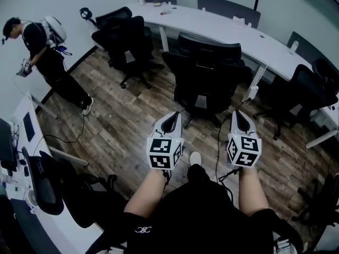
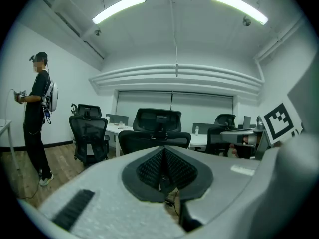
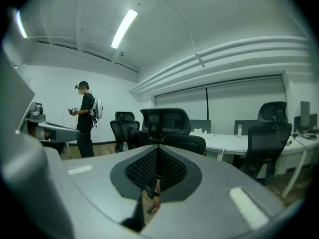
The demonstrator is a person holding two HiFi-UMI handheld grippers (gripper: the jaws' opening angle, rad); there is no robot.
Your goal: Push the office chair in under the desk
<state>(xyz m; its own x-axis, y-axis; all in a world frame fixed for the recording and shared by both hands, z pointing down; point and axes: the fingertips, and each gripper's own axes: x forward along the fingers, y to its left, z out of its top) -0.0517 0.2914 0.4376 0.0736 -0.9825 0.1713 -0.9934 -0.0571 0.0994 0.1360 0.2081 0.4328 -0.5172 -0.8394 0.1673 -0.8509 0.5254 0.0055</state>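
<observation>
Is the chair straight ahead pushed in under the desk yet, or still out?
Still out. The office chair stands on the wood floor, its back and base showing on this side of the desk.

**Three cameras trained on one chair**

The head view looks steeply down from above the person's forearms onto the wood floor (image 1: 122, 126). The left gripper (image 1: 170, 122) and right gripper (image 1: 241, 119) sit at its lower middle, and the curved white desk (image 1: 222, 30) runs across its top. The left gripper view sits low and nearly level. It looks along its own closed jaws at the back of the office chair (image 2: 158, 128) near ahead, with the desk's long edge behind. The right gripper's marker cube (image 2: 281, 121) cuts in at its right edge. The right gripper view faces the same way from just beside it. All three views share that chair, the desk, a second chair (image 1: 124, 41) and the standing person (image 1: 45, 46) at the left.
</observation>
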